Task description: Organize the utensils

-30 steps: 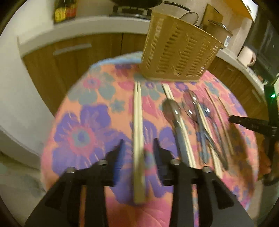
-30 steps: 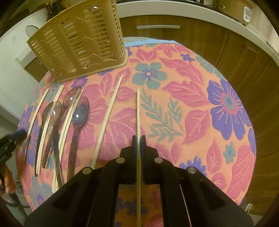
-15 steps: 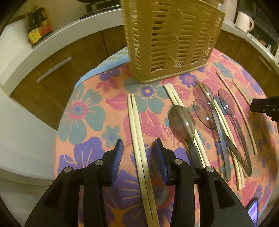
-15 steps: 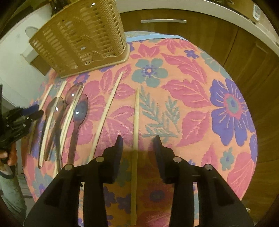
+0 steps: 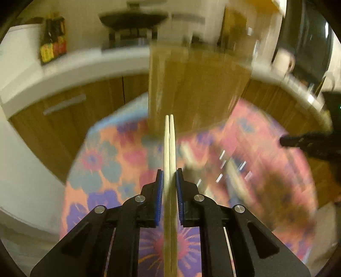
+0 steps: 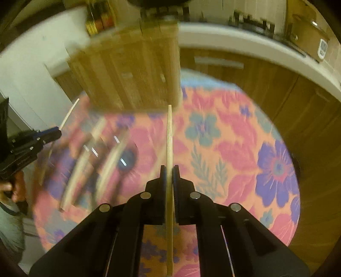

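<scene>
My left gripper is shut on a pair of pale wooden chopsticks, held above the flowered tablecloth and pointing at the tan slotted utensil basket. My right gripper is shut on a single wooden chopstick, its tip near the basket. Blurred spoons and chopsticks lie on the cloth at the left of the right wrist view. Each gripper shows at the edge of the other's view, the left one and the right one.
The round table stands in front of wooden kitchen cabinets with a white counter. A pan on a stove and bottles sit on the counter behind the basket. Both views are motion-blurred.
Both grippers were open around their chopsticks half a second ago. Now both have shut on them and lifted them off the cloth, tips toward the basket.
</scene>
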{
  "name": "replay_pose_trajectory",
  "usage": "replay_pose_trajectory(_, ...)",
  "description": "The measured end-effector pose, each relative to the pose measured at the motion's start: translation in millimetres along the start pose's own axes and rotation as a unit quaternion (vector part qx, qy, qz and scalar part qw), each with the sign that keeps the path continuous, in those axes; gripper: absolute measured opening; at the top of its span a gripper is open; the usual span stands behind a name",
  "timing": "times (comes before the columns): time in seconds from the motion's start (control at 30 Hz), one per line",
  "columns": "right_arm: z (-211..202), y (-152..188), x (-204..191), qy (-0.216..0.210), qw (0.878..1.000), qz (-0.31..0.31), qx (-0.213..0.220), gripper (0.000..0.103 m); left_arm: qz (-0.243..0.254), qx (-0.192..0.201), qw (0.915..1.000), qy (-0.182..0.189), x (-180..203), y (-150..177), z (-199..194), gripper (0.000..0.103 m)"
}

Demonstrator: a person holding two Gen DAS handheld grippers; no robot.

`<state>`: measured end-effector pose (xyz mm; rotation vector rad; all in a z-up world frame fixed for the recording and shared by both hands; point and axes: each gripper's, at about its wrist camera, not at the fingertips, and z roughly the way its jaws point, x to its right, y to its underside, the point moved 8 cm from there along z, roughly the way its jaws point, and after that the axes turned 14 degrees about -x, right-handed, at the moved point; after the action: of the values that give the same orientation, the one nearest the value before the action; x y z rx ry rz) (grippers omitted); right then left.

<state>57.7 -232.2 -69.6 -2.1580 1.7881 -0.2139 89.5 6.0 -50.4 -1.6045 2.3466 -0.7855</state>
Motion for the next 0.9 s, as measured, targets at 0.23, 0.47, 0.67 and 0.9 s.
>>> replay_pose_trajectory(0.23, -74, -61, -30, -0.036, 0.991, -0.031, 0.123, 0.004, 0.006, 0.155, 0.9874, 0.029, 21, -77, -97, 0.010)
replay_pose_trajectory(0.47, -112, -135, -46, -0.024, 0.970, -0.051, 0.235, 0.004, 0.017, 0.243, 0.9687, 0.046, 46, -152, -119, 0.010)
replay_pose_trajectory(0.67, -116, -189, -34, -0.019, 0.957, -0.028, 0.287, 0.004, -0.005, 0.275, 0.9585, 0.074, 38, -189, -94, 0.010)
replay_pose_trajectory(0.9, -103, -212, -12, 0.007, 0.943, 0.002, 0.332, 0.004, -0.013, 0.293, 0.9548, 0.049, 28, -204, -64, 0.010)
